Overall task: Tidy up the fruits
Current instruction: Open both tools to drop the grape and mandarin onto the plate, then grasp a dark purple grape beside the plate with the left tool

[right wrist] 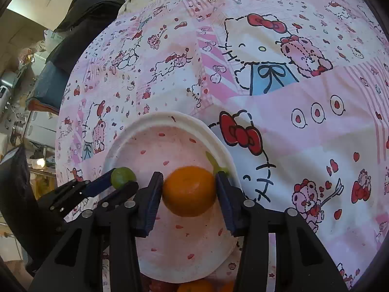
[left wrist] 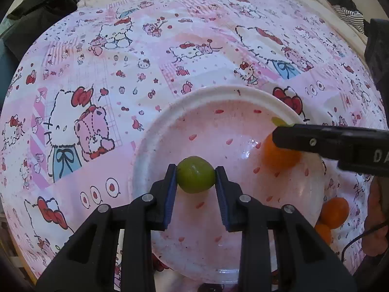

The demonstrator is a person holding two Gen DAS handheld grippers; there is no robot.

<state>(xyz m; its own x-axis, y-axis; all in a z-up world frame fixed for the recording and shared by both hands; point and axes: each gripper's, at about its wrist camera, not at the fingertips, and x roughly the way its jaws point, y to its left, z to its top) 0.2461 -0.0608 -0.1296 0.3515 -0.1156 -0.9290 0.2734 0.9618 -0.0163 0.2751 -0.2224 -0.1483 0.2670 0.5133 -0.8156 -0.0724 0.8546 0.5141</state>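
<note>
Two hand-held grippers work over a round white plastic plate (left wrist: 155, 131) with small red petal marks, which lies on a pink and white cartoon-cat printed cloth (left wrist: 97, 56) covering the surface.

The left gripper (left wrist: 195, 177), black with blue finger pads (left wrist: 171, 189), is closed onto a small round green lime (left wrist: 195, 174); both pads press against its sides. The lime sits over the middle of the plate, toward its near half; whether it touches the plate cannot be told.

The right gripper (right wrist: 189, 192), of the same build, is closed onto a round orange tangerine (right wrist: 189, 191), one pad on each side. This fruit is over the right part of the plate, close to the rim. In the left wrist view the right gripper reaches in from the right edge and covers part of the tangerine. Just beyond it, against the plate's far right rim, lies a small yellow-green piece (right wrist: 215, 164), too small to identify.

Off the plate, on the cloth by its near right edge, two more orange tangerines (left wrist: 334, 213) rest side by side, touching each other.

Dark bundled fabric (left wrist: 41, 7) lies past the cloth's far left edge.
</note>
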